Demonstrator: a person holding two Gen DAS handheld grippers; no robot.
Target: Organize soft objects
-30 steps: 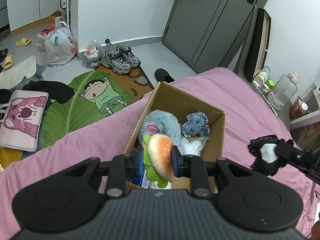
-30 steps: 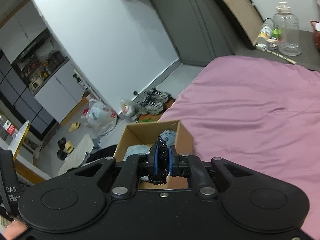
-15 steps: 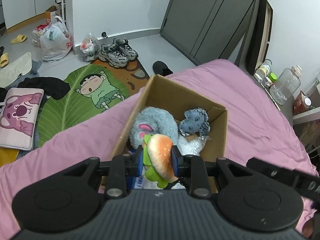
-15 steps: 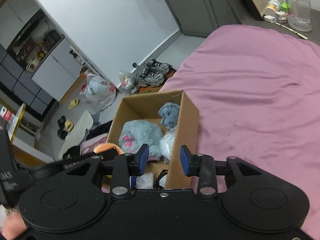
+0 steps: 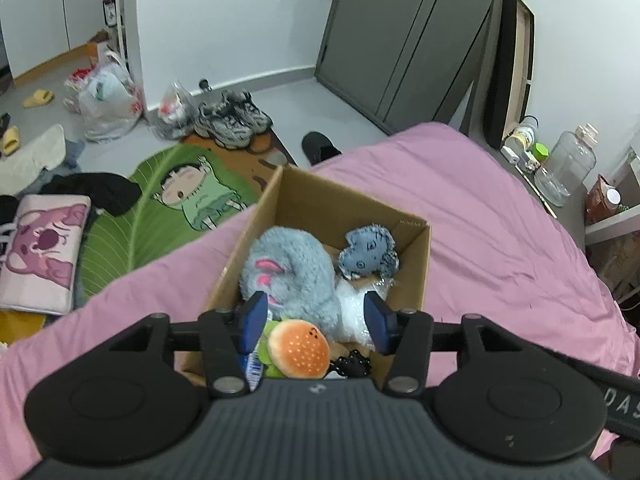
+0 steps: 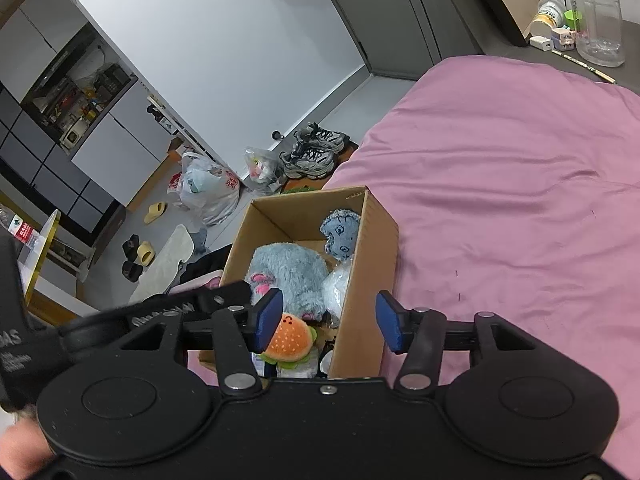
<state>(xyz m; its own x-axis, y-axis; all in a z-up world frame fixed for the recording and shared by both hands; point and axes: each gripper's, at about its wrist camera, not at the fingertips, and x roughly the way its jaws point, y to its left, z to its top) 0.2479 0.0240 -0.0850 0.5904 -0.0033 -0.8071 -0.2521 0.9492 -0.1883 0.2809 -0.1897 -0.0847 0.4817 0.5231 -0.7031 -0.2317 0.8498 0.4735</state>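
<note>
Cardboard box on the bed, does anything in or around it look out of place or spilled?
Nothing spilled. The cardboard box sits upright on the pink bedspread, with the burger plush, grey plush and blue plush all inside.

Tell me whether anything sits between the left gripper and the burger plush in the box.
Nothing visible does. The left gripper hangs over the cardboard box, jaws opening, and the burger plush lies just below in the box's near end, clear of both pads. The grey plush lies behind it, not between.
</note>
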